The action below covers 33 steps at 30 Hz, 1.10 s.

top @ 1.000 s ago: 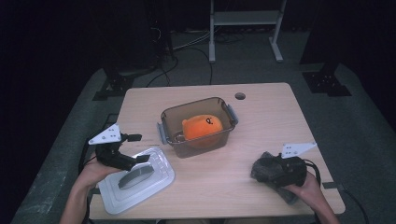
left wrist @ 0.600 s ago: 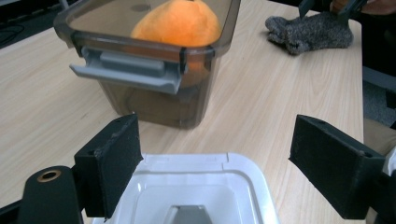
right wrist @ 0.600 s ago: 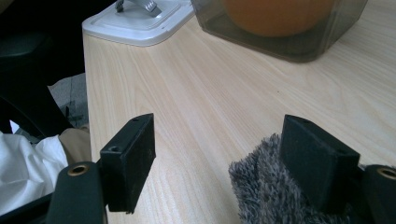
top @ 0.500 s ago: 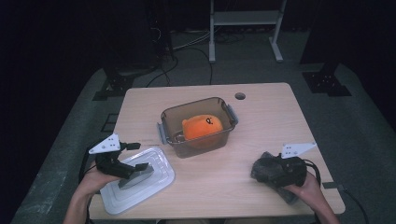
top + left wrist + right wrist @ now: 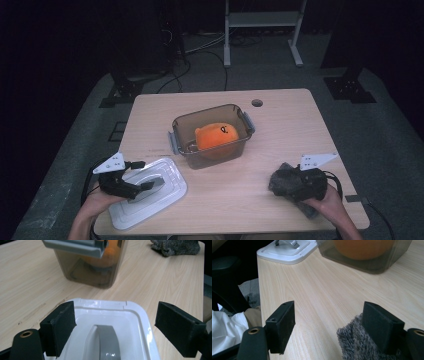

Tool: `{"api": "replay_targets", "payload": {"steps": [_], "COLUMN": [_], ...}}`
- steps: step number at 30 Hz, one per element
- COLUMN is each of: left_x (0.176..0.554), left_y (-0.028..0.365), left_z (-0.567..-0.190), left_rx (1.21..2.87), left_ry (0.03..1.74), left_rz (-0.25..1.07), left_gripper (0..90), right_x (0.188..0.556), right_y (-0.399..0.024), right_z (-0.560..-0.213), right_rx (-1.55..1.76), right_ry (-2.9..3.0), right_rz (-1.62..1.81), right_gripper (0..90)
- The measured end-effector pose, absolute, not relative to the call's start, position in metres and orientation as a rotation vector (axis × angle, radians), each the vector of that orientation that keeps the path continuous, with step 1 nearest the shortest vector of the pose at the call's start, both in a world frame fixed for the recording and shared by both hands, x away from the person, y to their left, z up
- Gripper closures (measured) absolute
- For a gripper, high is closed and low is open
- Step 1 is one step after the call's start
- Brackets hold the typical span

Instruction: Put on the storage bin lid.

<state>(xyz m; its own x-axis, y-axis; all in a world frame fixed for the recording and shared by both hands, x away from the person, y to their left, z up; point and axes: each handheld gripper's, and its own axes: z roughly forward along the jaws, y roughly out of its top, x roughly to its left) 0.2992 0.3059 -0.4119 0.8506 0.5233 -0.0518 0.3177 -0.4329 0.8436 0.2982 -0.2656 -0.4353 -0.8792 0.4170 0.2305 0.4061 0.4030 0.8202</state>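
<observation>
A white plastic lid (image 5: 145,192) with a grey handle (image 5: 108,343) along its middle lies flat at the near left corner of a pale wooden table (image 5: 280,135). The left gripper (image 5: 142,186) hovers just over the lid, its two black jaws standing wide apart on either side of the handle and pressing on nothing; from the left gripper view the handle runs up between them, and whether the jaws touch the lid cannot be told.

Beyond the lid, near the table's centre, stands a smoky, see-through plastic container (image 5: 212,134) with grey clip handles at its two ends. Inside it sits a round orange soft toy (image 5: 216,137) with a small dark mark on top.

At the near right of the table, well apart from the lid, the right gripper (image 5: 286,181) rests low over a dark grey fuzzy cloth (image 5: 282,176). Its jaws also stand wide apart and hold nothing; in the right gripper view the cloth lies against one jaw and bare wood shows between the two.

The tabletop has light wood grain and a small round hole (image 5: 257,103) near its far edge. The table stands on grey carpet (image 5: 390,150). The room behind is dark, with black cables (image 5: 200,60) on the floor, black stand feet (image 5: 350,90) at either side and a pale metal frame (image 5: 262,30) at the back.
</observation>
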Motion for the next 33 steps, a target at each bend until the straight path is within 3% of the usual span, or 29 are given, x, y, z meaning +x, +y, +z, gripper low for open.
{"api": "replay_targets", "payload": {"steps": [23, 33], "left_x": [0.289, 0.29], "left_y": [0.318, 0.32], "left_z": [-0.441, -0.447], "left_rx": [2.114, 2.149], "left_ry": [0.652, 0.65], "left_rz": [0.272, 0.265], "left_gripper": [21.5, 33.6], "right_x": [0.297, 0.297], "right_y": [-0.265, -0.264], "right_z": [-0.436, -0.436], "right_rx": [0.762, 0.764], "right_ry": [2.626, 2.63], "right_rz": [1.528, 1.527], "right_gripper": [25.9, 25.9]}}
